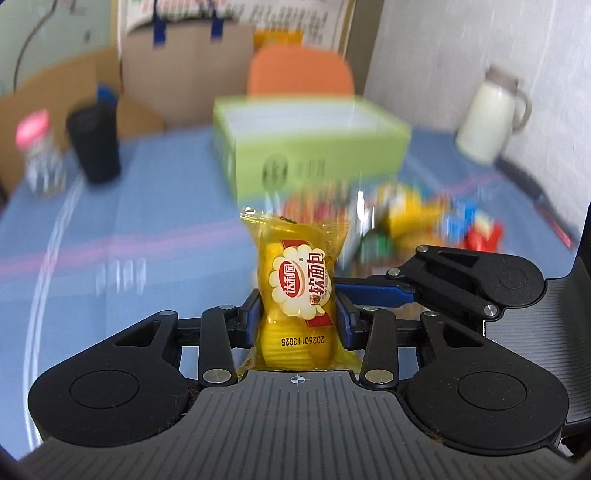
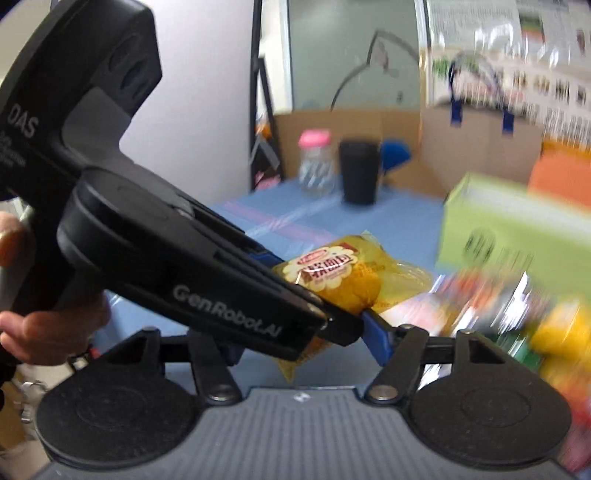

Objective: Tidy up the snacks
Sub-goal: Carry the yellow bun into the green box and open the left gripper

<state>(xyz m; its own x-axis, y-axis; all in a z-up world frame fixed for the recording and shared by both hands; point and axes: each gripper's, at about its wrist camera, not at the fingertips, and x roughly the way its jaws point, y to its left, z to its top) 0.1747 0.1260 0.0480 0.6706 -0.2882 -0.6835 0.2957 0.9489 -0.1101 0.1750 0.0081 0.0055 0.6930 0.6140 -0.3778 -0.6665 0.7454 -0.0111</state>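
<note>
office-ish rm: cardboard boxes (image 1: 166, 81), wall posters (image 2: 517, 55)

My left gripper (image 1: 298, 317) clamps a yellow bread packet (image 1: 297, 291); green box (image 1: 314, 147) far behind, on the blue table (image 1: 147, 221).

A blue tablecloth (image 1: 166, 206) with a pink stripe covers the table. On it, at about ten o'clock in the left wrist view, stands a clear jar with a pink lid (image 1: 37, 151). Just beside it, on its right, is a black cup (image 1: 94, 146). Something blue (image 1: 106, 94) peeks out behind the cup. At two o'clock, near the white wall (image 1: 461, 44), stands a white jug with a handle (image 1: 489, 116). An orange chair back (image 1: 300, 72) shows at twelve o'clock. Brown cardboard (image 1: 184, 74) stands behind the table, with blue tape strips on it. Above it hangs a blurry printed poster (image 1: 240, 14). A dark cable (image 1: 532, 181) lies at three o'clock.
</note>
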